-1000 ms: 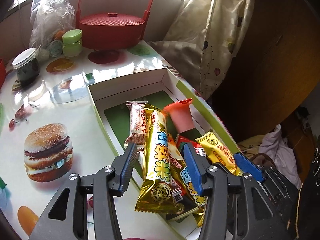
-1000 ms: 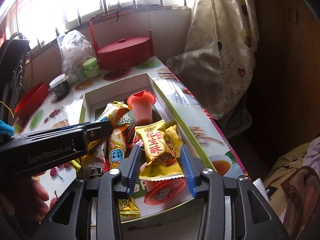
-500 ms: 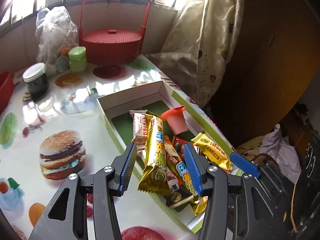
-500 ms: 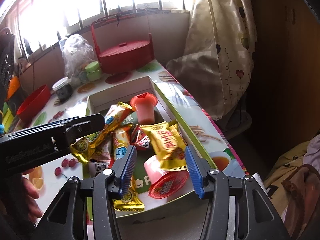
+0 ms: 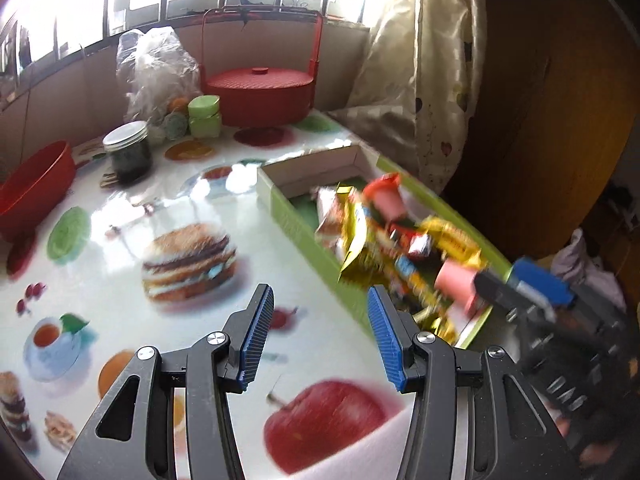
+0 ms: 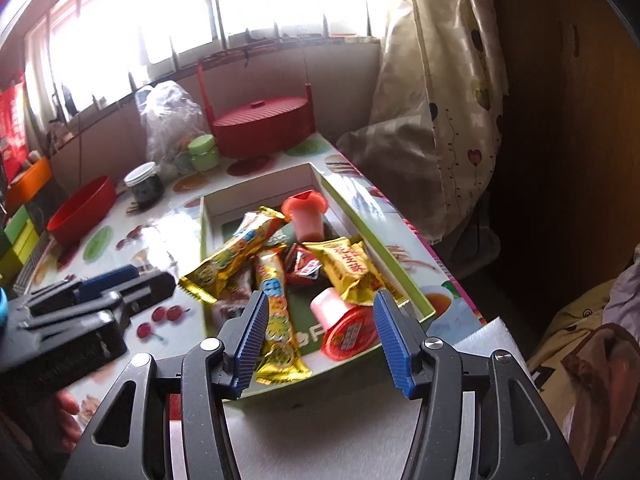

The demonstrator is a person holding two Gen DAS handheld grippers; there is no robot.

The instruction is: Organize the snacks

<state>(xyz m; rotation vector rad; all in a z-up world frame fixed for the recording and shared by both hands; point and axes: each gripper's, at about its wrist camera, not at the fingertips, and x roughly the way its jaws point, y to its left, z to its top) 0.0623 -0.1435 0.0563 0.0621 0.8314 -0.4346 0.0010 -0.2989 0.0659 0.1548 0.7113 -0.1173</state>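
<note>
Snacks (image 6: 276,264) in box (image 6: 384,248), red basket (image 6: 262,124) beyond

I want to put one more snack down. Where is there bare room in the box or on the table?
The box's far end, behind the pink cup, is bare. So is the table between the burger print and the box. The box's near half is piled.

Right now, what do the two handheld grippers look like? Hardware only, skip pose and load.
Both match: the left gripper and right gripper have black plastic frames with triangular cutouts and silver rivets at the pivots. Each finger carries a blue ribbed pad. Seen from the right wrist view, the left gripper's black body bears faint, blurred pale lettering. No cables or sleeves are visible.
</note>
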